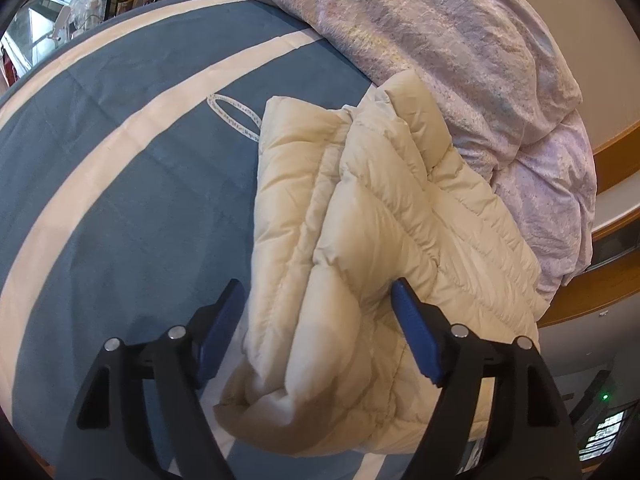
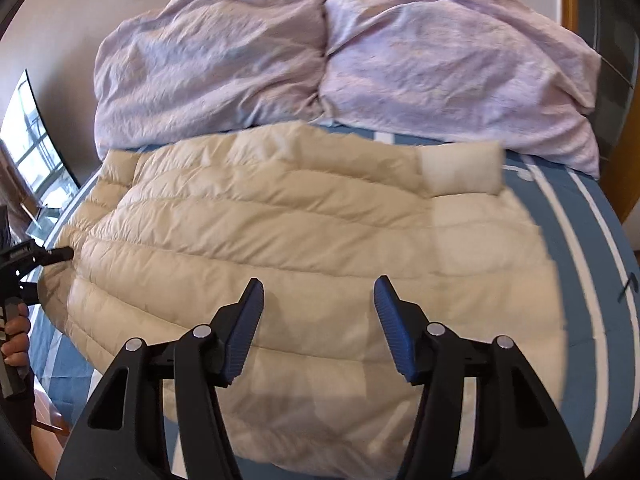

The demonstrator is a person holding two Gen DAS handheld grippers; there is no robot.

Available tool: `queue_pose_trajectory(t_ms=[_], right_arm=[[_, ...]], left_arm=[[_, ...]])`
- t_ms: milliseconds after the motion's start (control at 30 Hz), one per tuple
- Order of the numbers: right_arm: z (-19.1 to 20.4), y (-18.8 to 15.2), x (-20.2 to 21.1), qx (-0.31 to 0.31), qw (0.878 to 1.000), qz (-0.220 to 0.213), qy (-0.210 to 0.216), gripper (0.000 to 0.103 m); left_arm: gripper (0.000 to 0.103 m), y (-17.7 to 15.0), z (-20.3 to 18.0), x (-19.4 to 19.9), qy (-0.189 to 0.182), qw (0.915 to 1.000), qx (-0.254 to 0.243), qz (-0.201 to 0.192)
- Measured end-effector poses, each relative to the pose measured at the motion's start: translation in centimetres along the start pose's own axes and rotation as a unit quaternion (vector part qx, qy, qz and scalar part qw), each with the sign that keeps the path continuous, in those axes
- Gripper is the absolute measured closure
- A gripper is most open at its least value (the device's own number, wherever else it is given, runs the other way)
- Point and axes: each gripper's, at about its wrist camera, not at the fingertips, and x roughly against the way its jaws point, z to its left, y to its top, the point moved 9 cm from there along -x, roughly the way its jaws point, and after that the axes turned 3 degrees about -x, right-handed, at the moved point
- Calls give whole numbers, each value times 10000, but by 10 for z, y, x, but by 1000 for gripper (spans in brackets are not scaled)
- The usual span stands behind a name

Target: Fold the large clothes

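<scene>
A cream quilted puffer jacket (image 1: pixel 360 220) lies folded on the blue bed sheet with white stripes (image 1: pixel 120 200). In the left wrist view my left gripper (image 1: pixel 318 286) stands open, with a thick folded edge of the jacket between its blue pads (image 1: pixel 416 336). The left pad stands clear of the fabric. In the right wrist view the jacket (image 2: pixel 300 220) spreads wide, its quilt lines running across. My right gripper (image 2: pixel 319 282) hovers open above it with nothing between its fingers. The left gripper (image 2: pixel 56 255) shows at the jacket's left edge, held by a hand (image 2: pixel 16 340).
A crumpled lilac duvet (image 2: pixel 320 60) is piled behind the jacket against the wall. A white cord loop (image 1: pixel 236 114) lies on the sheet beside the jacket. Wooden bed frame (image 1: pixel 616 160) runs at the right, a window (image 2: pixel 32 152) at the left.
</scene>
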Motion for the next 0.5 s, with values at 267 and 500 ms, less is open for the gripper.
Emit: queue_pose_trajectory(t_ms=[267, 500], right_arm=[[3, -9, -19, -92, 9999, 105, -94, 44], [7, -17, -32, 8, 9996, 114, -249, 43]], left_arm=[[27, 2, -5, -10, -132, 9998, 133, 21], [43, 6, -9, -15, -287, 9993, 216, -47]])
